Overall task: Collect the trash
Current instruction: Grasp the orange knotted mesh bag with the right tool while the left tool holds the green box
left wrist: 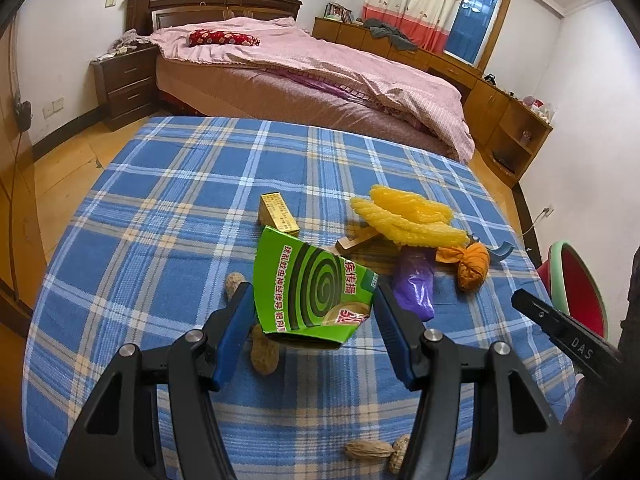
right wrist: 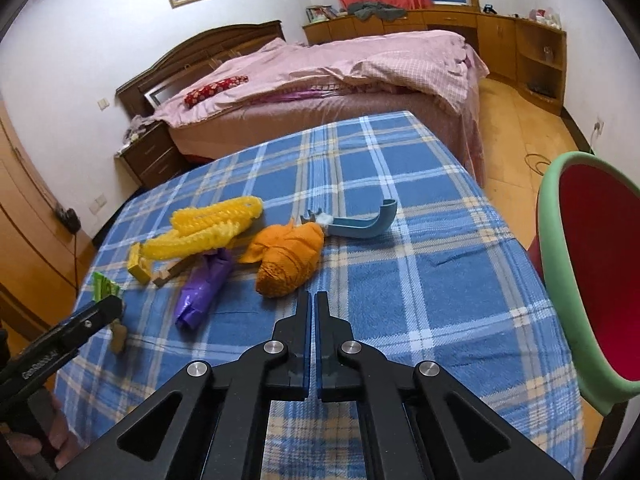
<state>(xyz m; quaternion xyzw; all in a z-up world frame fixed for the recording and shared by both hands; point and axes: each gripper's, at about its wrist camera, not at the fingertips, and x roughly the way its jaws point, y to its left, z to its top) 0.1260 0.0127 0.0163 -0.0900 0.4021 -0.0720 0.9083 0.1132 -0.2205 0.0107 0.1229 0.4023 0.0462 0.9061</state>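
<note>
My left gripper (left wrist: 313, 286) is shut on a crumpled green mosquito-coil box (left wrist: 316, 292), which hangs slightly above the blue plaid table (left wrist: 160, 208). My right gripper (right wrist: 313, 296) is shut with nothing between its fingers, just in front of an orange cloth bundle (right wrist: 290, 258). Around the bundle lie a yellow foam net (right wrist: 208, 228), a purple bag (right wrist: 204, 288), a blue plastic piece (right wrist: 360, 228) and a small gold box (left wrist: 278, 214). Peanut shells (left wrist: 264, 354) lie under and near the green box. A red bin with a green rim (right wrist: 552, 216) stands off the table's right edge.
A bed with pink covers (left wrist: 320, 72) stands beyond the table. Wooden cabinets (left wrist: 504, 120) run along the right wall, and a nightstand (left wrist: 126, 84) sits at the left. More peanut shells (left wrist: 368, 449) lie near the table's front edge.
</note>
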